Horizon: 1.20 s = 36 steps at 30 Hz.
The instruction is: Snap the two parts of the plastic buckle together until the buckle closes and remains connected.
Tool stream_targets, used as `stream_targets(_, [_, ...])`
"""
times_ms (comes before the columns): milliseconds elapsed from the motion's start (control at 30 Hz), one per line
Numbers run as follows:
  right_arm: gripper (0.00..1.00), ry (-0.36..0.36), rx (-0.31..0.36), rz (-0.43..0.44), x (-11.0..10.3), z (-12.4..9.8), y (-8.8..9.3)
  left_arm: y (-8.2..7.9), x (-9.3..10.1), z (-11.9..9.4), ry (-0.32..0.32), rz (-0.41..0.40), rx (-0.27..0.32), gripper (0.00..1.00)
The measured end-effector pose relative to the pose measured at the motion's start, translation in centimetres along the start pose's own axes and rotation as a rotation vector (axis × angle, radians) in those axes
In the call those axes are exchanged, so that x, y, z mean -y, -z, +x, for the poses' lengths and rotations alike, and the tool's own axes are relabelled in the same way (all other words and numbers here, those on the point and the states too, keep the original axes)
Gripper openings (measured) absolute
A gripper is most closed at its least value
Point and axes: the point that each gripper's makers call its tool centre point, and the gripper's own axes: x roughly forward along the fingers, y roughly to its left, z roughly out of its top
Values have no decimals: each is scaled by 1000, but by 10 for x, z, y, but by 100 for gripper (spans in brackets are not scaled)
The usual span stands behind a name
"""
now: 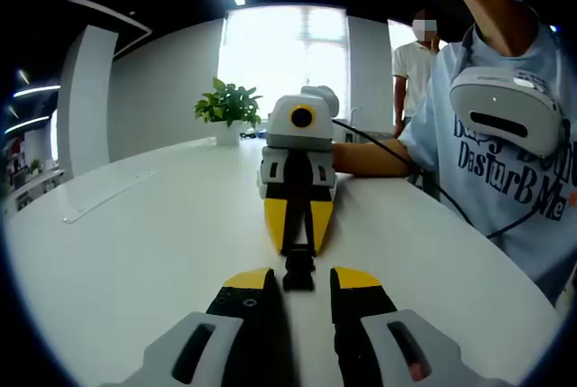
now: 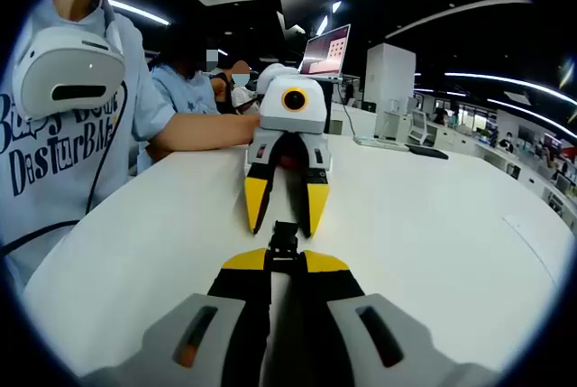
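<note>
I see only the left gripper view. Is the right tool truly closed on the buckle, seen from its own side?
Observer: Yes. In the right gripper view the right tool is shut on the black buckle, whose end sticks out past the yellow tips.
Operator: How does my left tool look from the front?
Observer: The left tool is open, and the buckle's end lies near its tips, not gripped.
Operator: What stands behind my tool?
Observer: An open laptop, farther back.
</note>
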Motion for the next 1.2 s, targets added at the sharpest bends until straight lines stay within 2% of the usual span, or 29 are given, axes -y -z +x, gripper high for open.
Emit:
stream_targets(533, [11, -10, 3, 3, 2, -2, 3, 2, 1, -4, 18, -29, -6, 20])
stream_targets(667, [11, -13, 3, 9, 1, -2, 3, 3, 3, -5, 30, -28, -8, 12])
stream_targets(1200, [12, -10, 2, 9, 2, -1, 2, 1, 4, -4, 38, -25, -9, 12])
